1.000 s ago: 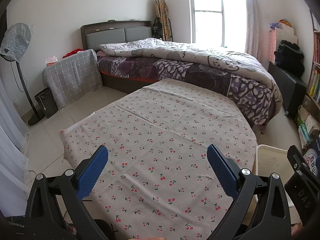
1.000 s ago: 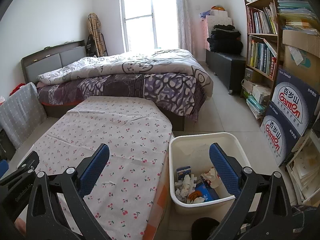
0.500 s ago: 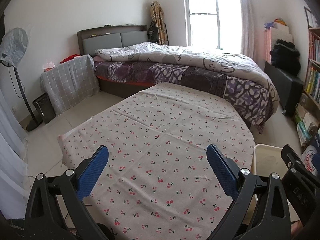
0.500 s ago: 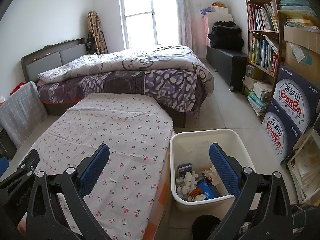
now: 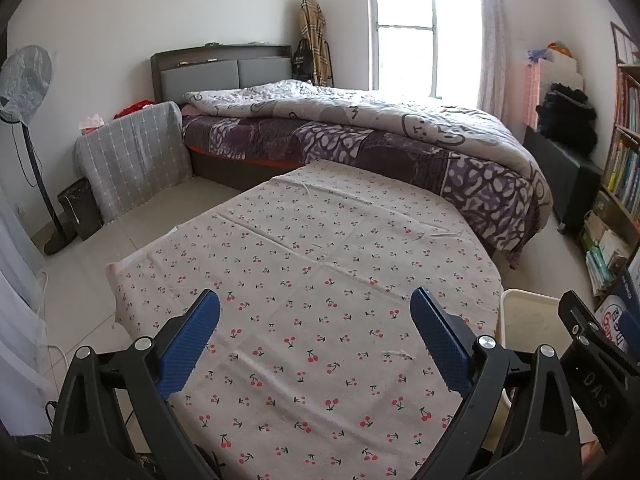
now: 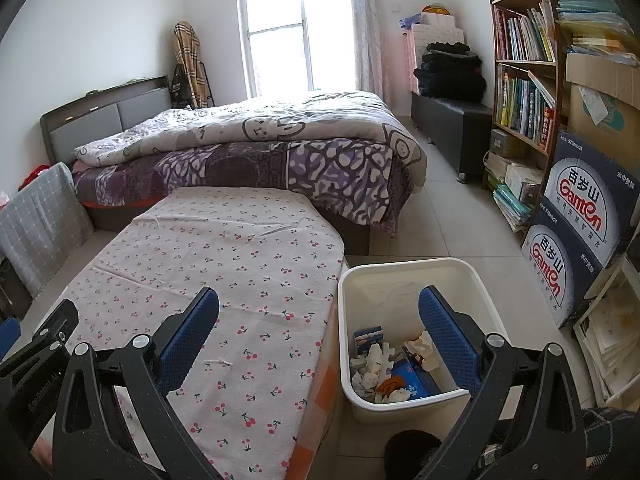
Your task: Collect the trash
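- The left gripper [image 5: 316, 320] is hovering above the cherry-print bench [image 5: 312, 280], its jaws standing wide apart with nothing between them.
- The right gripper [image 6: 320, 320] is hanging over the seam where the bench [image 6: 224, 248] is meeting the white bin [image 6: 404, 268], its jaws likewise spread and empty, probably because nothing is left to carry.
- The trash [image 6: 394, 364] is lying at the bottom of the bin: crumpled tissues, a blue packet, something orange (exact items are hard to make out).
- The bin is standing on the floor right beside the bench edge, likely so that scraps can be dropped straight in.
- The cloth is showing no scraps in either of the 2 views, so the collecting is looking close to done.
- The bin's near wall is hiding part of its contents, and the right blue pad is covering 1 corner.
- In the left view only a strip of the bin is showing.
- The nearest part of the bench is sitting behind the gripper frames.
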Demonstrator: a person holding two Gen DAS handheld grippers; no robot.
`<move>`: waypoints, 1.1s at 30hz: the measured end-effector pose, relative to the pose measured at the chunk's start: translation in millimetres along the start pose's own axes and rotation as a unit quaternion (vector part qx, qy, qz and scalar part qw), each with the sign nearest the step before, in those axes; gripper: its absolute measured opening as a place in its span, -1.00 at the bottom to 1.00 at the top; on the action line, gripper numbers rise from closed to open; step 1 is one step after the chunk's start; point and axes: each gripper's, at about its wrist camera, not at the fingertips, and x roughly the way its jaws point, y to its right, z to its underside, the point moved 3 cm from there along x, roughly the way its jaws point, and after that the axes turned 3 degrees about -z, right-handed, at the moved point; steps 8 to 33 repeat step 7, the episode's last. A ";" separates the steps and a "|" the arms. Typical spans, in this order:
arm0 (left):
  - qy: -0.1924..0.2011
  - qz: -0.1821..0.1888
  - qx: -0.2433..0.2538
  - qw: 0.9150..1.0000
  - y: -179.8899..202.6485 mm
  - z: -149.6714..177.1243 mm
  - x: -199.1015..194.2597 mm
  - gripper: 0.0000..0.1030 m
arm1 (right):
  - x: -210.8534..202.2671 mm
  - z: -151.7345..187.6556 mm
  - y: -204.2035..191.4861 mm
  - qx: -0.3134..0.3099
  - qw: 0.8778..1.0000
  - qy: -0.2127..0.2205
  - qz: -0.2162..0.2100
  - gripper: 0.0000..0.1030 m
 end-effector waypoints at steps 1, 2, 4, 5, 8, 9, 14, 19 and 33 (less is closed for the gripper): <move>-0.002 0.004 -0.003 1.000 -0.9 0.1 0.4 0.81 | 0.0 0.0 0.0 0.000 1.000 0.000 0.000 0.86; -0.003 0.006 -0.005 1.000 -1.5 0.5 0.9 0.81 | -0.3 0.4 0.4 0.000 1.000 0.000 0.001 0.86; -0.004 0.005 -0.008 1.000 -1.9 1.1 0.9 0.81 | -0.5 -0.3 0.7 0.000 1.000 0.000 0.001 0.86; -0.004 0.004 -0.008 1.000 -2.4 1.4 1.2 0.81 | -0.7 -0.1 1.6 0.001 1.000 -0.001 0.001 0.86; -0.006 0.005 -0.010 1.000 -2.4 2.2 2.1 0.82 | -1.0 -1.1 1.8 0.002 1.000 -0.001 0.001 0.86; -0.006 0.005 -0.010 1.000 -2.4 2.2 2.1 0.82 | -1.0 -1.1 1.8 0.002 1.000 -0.001 0.001 0.86; -0.006 0.005 -0.010 1.000 -2.4 2.2 2.1 0.82 | -1.0 -1.1 1.8 0.002 1.000 -0.001 0.001 0.86; -0.006 0.005 -0.010 1.000 -2.4 2.2 2.1 0.82 | -1.0 -1.1 1.8 0.002 1.000 -0.001 0.001 0.86; -0.006 0.005 -0.010 1.000 -2.4 2.2 2.1 0.82 | -1.0 -1.1 1.8 0.002 1.000 -0.001 0.001 0.86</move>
